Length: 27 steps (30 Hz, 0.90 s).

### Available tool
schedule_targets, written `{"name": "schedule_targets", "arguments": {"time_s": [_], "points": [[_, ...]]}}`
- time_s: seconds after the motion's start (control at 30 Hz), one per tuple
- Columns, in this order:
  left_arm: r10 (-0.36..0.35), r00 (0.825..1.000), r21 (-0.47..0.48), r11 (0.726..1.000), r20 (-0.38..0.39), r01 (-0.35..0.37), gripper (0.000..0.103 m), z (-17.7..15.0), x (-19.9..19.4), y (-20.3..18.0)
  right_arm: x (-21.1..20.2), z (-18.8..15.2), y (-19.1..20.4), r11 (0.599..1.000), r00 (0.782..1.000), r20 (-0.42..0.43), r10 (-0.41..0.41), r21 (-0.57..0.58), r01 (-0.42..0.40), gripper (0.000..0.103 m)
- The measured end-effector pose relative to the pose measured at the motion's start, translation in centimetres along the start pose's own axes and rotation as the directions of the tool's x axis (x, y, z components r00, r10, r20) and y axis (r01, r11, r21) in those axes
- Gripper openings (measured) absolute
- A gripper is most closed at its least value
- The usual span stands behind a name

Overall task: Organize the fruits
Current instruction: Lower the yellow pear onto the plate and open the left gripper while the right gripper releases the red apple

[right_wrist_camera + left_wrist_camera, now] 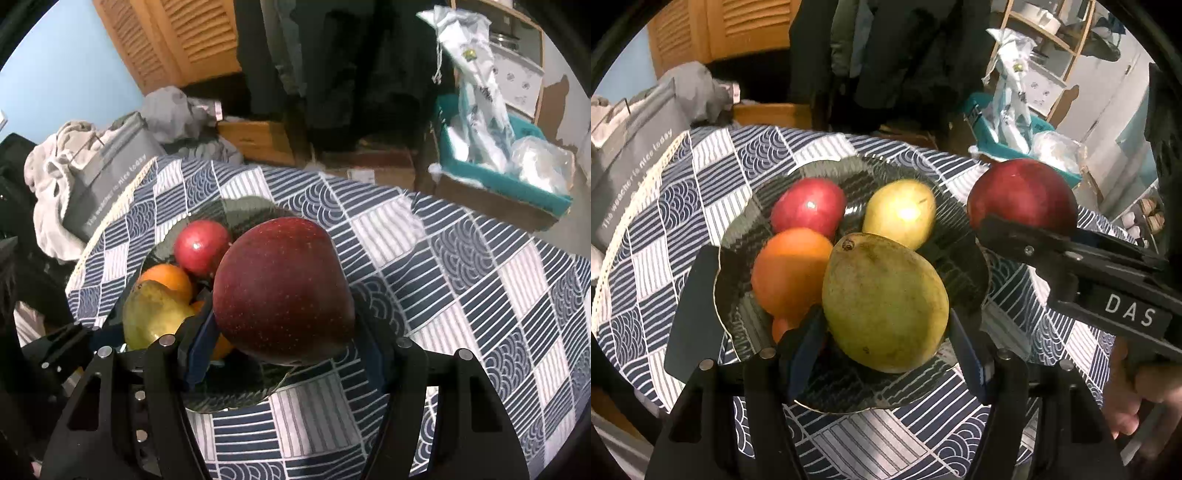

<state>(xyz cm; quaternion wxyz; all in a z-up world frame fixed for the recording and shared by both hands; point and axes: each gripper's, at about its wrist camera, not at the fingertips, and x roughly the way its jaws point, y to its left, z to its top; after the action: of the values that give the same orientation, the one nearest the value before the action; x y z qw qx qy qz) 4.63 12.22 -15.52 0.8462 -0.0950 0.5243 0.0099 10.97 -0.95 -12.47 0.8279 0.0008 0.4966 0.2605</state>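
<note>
The green mango [886,302] is clamped between the blue pads of the left tongs [886,332], held over the near part of the dark glass plate [827,166]. On the plate, beyond the mango, lie an orange [790,269], a red apple [809,206] behind the orange, and a yellow pear [901,214] to the right of that apple; a second small orange fruit [781,328] peeks out under the left pad. To the right of the plate, the right tongs [284,321] are clamped on a large dark red apple [280,288], held above the plate's right edge. The plate sits on a bench covered with a blue-and-white patterned cloth [461,266]. A hand [1137,398] grips the right tongs' handle. Beyond the bench stands a teal bin [498,177] with white bags.
</note>
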Motion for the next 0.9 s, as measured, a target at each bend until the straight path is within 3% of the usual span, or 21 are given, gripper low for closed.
{"name": "schedule_targets", "arguments": {"time_s": [0.5, 0.6, 0.7, 0.9], "points": [[-0.002, 1.0, -0.025, 1.0, -0.02, 0.001, 0.069, -0.1, 0.7, 0.5, 3.2, -0.6, 0.0, 0.998, 0.993, -0.105, 0.061, 0.03, -0.058, 0.068], [0.004, 1.0, -0.014, 1.0, -0.017, -0.004, 0.07, -0.1, 0.7, 0.3, 2.7, -0.3, -0.1, 0.995, 0.993, -0.076, 0.088, 0.041, -0.085, 0.067], [0.009, 1.0, 0.003, 1.0, -0.015, -0.009, 0.075, -0.2, 0.7, 0.0, 1.9, 0.3, -0.1, 0.997, 0.996, -0.057, 0.075, 0.037, -0.073, 0.067], [0.015, 1.0, 0.005, 1.0, -0.005, -0.015, 0.076, -0.1, 0.5, -0.2, 0.1, 0.7, -0.7, 0.997, 0.998, -0.016, 0.059, 0.054, -0.058, 0.067]]}}
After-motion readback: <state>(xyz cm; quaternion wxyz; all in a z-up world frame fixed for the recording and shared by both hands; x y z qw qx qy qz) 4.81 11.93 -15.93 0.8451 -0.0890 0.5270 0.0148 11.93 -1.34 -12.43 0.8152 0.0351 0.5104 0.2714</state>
